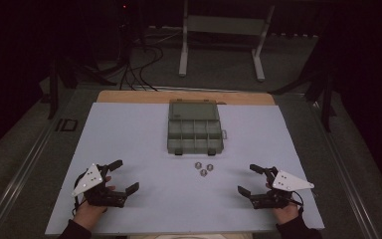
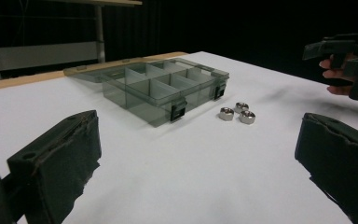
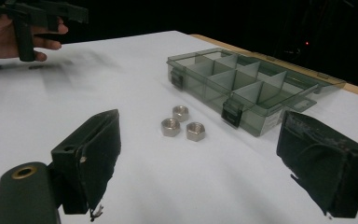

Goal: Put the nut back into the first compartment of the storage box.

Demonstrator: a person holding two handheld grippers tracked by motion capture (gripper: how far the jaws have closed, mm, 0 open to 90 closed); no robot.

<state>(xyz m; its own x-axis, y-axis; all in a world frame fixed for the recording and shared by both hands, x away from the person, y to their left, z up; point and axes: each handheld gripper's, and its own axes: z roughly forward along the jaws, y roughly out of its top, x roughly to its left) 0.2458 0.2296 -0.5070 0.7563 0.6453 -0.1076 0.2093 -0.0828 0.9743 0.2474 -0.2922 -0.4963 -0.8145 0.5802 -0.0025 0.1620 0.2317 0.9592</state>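
Three steel hex nuts (image 1: pixel 204 168) (image 2: pixel 237 112) (image 3: pixel 182 122) lie together on the white table sheet (image 1: pixel 139 149), just in front of a clear grey compartment box (image 1: pixel 194 129) (image 2: pixel 161 87) (image 3: pixel 242 84) with its lid folded back. My left gripper (image 1: pixel 124 175) (image 2: pixel 198 163) rests open near the front left of the sheet, nothing between its jaws. My right gripper (image 1: pixel 249 179) (image 3: pixel 200 172) stands open at the front right, also holding nothing. Both point towards the nuts, each well short of them.
A wooden table edge (image 1: pixel 129 95) shows behind the sheet. Beyond the table are a white metal stand (image 1: pixel 224 30), dark tripod legs (image 1: pixel 64 74) and cables (image 1: pixel 139 69) on the floor. Grey carpet runs along both sides.
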